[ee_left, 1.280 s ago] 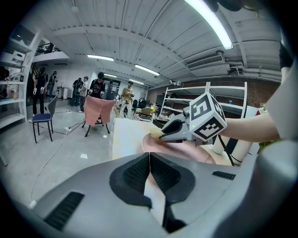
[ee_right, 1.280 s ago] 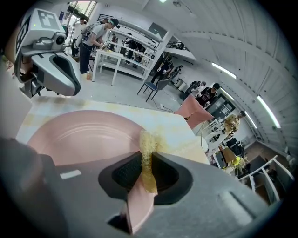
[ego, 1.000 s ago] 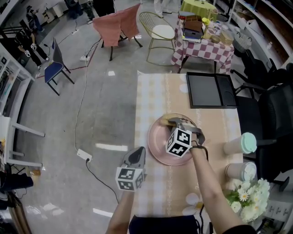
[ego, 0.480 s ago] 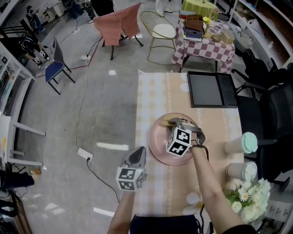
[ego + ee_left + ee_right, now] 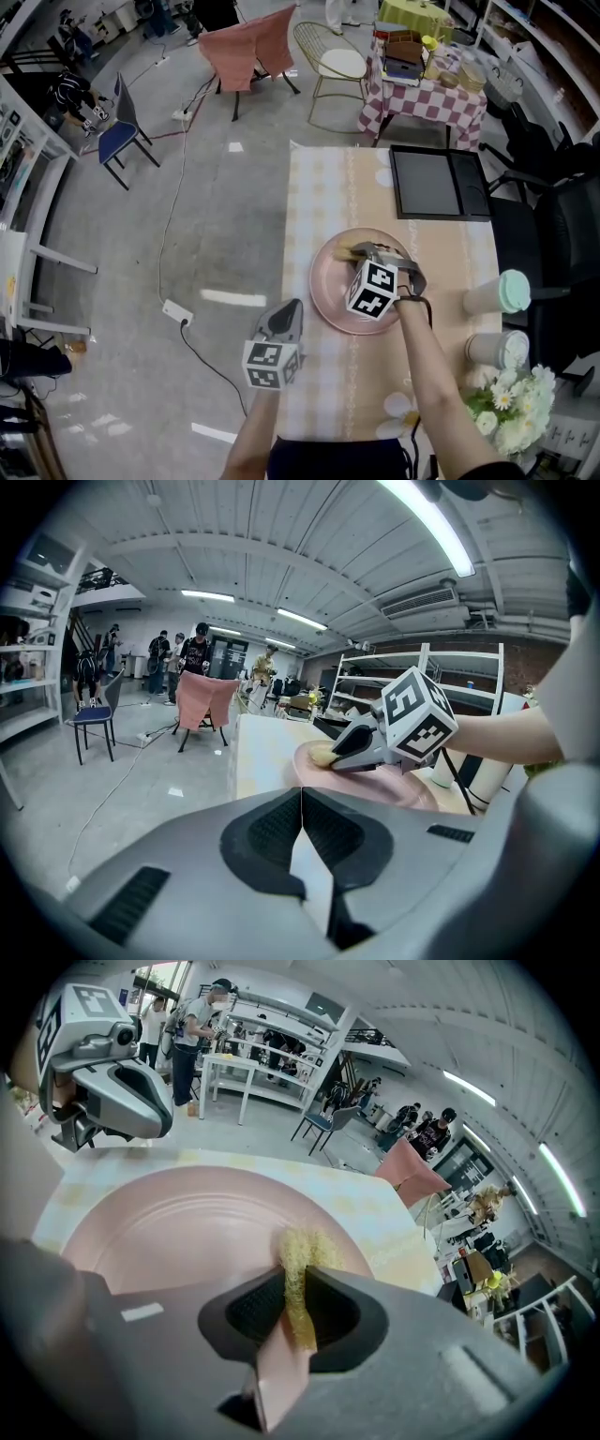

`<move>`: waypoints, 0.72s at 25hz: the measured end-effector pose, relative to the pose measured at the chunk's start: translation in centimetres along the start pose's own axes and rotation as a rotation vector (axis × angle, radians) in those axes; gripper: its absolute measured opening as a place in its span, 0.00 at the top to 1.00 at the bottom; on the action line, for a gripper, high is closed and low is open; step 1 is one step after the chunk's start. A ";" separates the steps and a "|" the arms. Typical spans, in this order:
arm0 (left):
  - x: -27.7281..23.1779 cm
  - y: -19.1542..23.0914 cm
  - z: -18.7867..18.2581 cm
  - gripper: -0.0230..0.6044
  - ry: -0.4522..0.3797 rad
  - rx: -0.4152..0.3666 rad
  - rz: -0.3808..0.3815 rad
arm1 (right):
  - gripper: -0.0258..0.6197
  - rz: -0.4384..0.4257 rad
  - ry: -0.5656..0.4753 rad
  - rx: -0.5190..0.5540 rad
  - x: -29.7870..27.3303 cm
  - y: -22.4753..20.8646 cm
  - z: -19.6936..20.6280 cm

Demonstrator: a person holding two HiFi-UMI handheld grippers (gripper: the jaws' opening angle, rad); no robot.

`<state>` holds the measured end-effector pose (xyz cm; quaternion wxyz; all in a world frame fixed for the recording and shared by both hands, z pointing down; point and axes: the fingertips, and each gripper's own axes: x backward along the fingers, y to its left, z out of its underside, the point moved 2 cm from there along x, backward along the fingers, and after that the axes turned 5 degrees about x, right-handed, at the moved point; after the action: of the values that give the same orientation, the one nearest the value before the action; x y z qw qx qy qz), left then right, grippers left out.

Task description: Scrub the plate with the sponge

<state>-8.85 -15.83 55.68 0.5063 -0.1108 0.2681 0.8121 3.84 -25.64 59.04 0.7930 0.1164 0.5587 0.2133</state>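
Plate (image 5: 330, 305) mid-scrub, yellow sponge (image 5: 300, 1255) pressed near its rim.
Right gripper (image 5: 296, 1290) clamps the sponge; left gripper (image 5: 302, 810), jaws closed on nothing, hangs beside the table (image 5: 319, 187). Next, probably: sweep inward.

the left gripper (image 5: 290, 309) and right gripper (image 5: 356, 251) are grey with black ribbed pads (image 5: 272, 832) (each bears a white, black-marked cube (image 5: 271, 364)); a black cord (image 5: 412, 301) loops just behind the right cube (image 5: 373, 290).

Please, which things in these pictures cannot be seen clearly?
Head view: yellow fibrous sponge, mostly hidden under the right gripper.
Right gripper view: near part of the round pink plate, covered by that gripper's body.
Head view: contents of the green-lidded white cup, hidden by its lid.
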 end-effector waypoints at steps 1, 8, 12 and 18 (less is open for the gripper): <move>0.1 0.0 0.0 0.95 0.000 -0.001 -0.001 | 0.86 -0.001 0.001 0.000 0.1 0.1 0.0; 0.6 -0.2 0.1 0.95 -0.002 -0.005 0.005 | 0.86 0.000 0.012 0.011 0.5 1.2 -0.2; 0.8 -0.5 0.2 0.95 -0.004 -0.008 0.011 | 0.86 -0.004 0.012 0.013 0.7 1.9 -0.2; 1.4 -0.8 0.2 0.95 -0.012 -0.016 0.015 | 0.86 -0.002 0.014 0.017 1.3 2.9 -0.2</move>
<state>-8.79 -14.39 54.94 0.5008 -0.1082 0.2593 0.8187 3.42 -22.50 59.11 0.7884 0.1209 0.5659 0.2085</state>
